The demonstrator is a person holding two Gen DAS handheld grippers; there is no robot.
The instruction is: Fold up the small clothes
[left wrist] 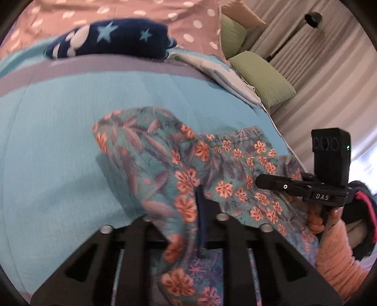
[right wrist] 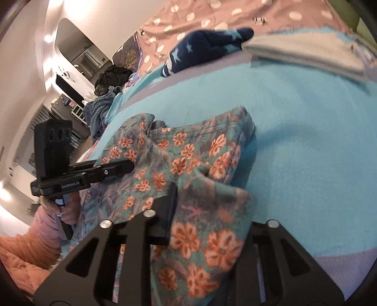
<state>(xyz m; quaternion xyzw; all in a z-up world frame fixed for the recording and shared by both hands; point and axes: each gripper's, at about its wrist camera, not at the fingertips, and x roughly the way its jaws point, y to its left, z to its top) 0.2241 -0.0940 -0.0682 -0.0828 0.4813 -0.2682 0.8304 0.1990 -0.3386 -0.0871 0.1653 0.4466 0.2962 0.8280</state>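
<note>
A bed fills the room here, covered with a turquoise blanket (left wrist: pixel 59 122) that gives a broad flat place for folding. Behind it lies a pink dotted quilt (left wrist: pixel 141 11), and along the far edge of the blanket sit a navy star-patterned garment (left wrist: pixel 113 40) and a pale folded cloth (left wrist: pixel 212 68), which look like finished pieces set aside to keep the middle free. Green pillows (left wrist: pixel 261 77) rest at the head of the bed beside a curtain.

In the middle of the blanket, at its near side, lies the floral shorts (left wrist: pixel 212 169), teal with orange flowers, partly bunched and raised along the near edge. The far part rests on the blanket while the near part is lifted, which I take to be the start of carrying one half over the other.

The left gripper (left wrist: pixel 200 211) is nearly closed, pinching a fold of the floral fabric between its fingers; cloth drapes over and between them. The right gripper (right wrist: pixel 174 202) is likewise clamped on the other near corner of the shorts, fabric spilling over its right finger. Each is carried by a hand in an orange sleeve (left wrist: pixel 339 254).
</note>
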